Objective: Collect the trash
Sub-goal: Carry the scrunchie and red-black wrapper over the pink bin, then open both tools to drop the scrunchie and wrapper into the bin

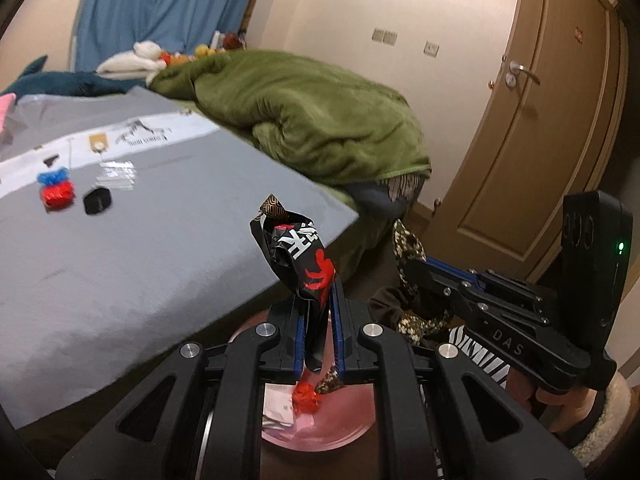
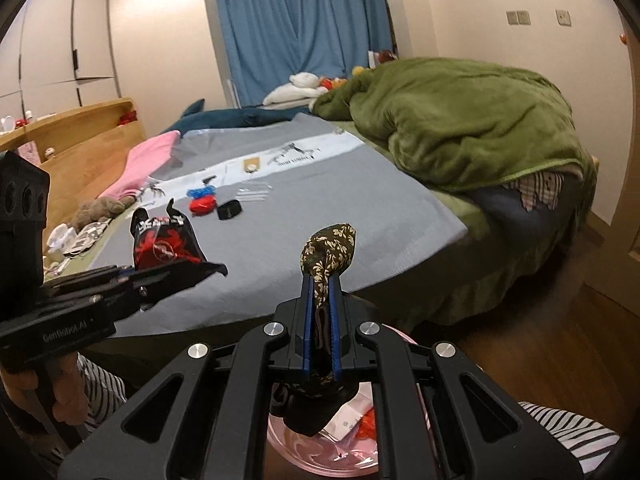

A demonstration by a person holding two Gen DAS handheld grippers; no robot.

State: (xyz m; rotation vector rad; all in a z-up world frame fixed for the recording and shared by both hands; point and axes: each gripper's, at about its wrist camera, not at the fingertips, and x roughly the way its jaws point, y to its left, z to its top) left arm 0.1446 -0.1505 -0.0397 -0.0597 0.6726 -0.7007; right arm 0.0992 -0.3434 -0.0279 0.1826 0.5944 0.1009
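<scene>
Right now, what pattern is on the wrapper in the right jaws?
Dark brown wrapper with small cream flowers, clearest in the right wrist view.

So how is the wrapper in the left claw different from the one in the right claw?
The left gripper holds a glossy black wrapper with red and white print; the right gripper holds a brown flowered wrapper. The black wrapper is crumpled and angular, while the flowered one bulges into a rounded loop. Both are clamped upright over a pink bin.

— What do we look like?
— Our left gripper (image 1: 320, 300) and right gripper (image 2: 320, 296) are black, with blue-edged fingers (image 2: 307, 320) and silver screws (image 1: 267, 329). We wear striped sleeves (image 2: 568, 428).
</scene>
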